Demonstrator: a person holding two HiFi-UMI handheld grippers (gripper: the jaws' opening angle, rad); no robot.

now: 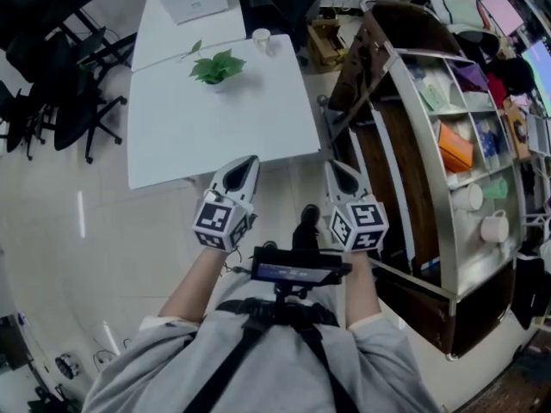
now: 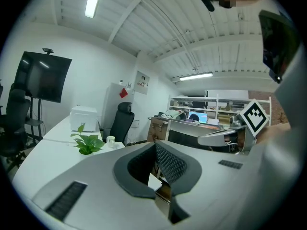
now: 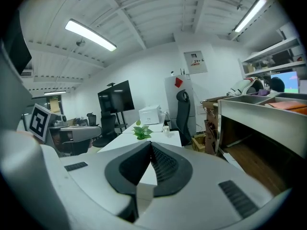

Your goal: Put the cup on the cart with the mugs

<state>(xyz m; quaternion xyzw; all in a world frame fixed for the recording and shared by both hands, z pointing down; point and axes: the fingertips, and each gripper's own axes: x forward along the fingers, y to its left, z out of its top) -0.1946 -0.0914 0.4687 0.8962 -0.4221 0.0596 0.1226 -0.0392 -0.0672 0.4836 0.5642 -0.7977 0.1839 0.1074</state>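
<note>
Small white paper cup (image 1: pixel 261 35) is not yet in any grasp: nearest, the left tool (image 1: pixel 250 160) and the right tool (image 1: pixel 332 165) are both clenched and empty. Beyond them on the white desk (image 1: pixel 189 127), the leafy green plant (image 1: pixel 215 66) stands near the cup at the far edge, so a careless reach could knock it, and clenched jaws would probably push the light cup off.

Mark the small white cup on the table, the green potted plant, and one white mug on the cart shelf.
small white cup (image 1: pixel 261 36), head view, its rim.
green potted plant (image 1: pixel 215 67), head view, its leaves.
white mug (image 1: pixel 495 228), head view, its body.
</note>
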